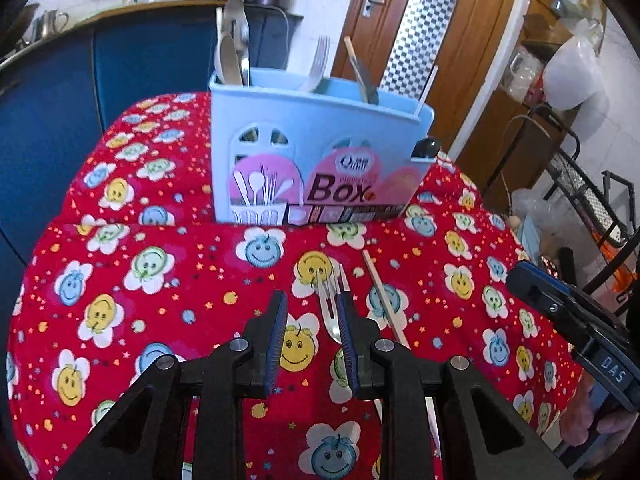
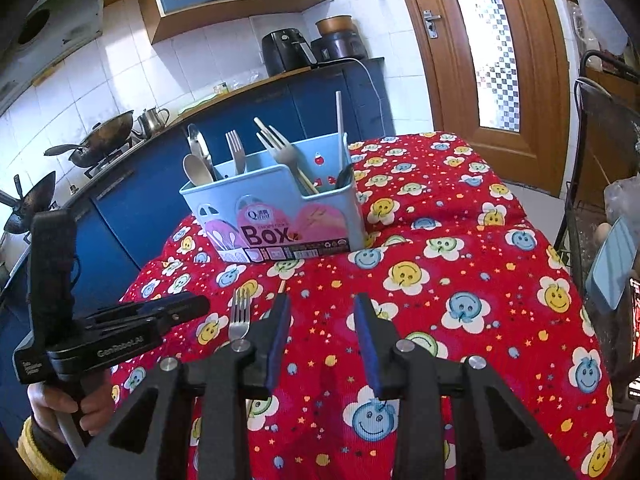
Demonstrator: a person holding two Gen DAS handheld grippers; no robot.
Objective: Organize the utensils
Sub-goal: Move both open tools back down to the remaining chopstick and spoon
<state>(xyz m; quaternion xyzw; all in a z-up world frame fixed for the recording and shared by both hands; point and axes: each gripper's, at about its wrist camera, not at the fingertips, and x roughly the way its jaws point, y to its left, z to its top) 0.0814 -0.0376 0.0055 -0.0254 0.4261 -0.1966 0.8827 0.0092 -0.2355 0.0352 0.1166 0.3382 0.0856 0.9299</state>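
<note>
The tabletop is covered by a matt, finely ribbed red cloth [image 1: 168, 280] printed with smiling flowers. A shiny metal fork [image 1: 331, 308] and a pale, matt wooden chopstick [image 1: 383, 300] are seen lying on it. At the far side, a smooth light-blue plastic utensil box [image 1: 320, 136] bears a glossy printed paper label. Black matt plastic forms the left gripper [image 1: 312, 316], its pads faced with ridged blue rubber.

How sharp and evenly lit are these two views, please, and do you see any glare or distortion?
Left wrist view: the utensil box and fork are sharp, the door bows from fisheye, corners go dark. Right wrist view: bright, the door's glass nearly washed out, the counter line curves, the tablecloth crisp.
</note>
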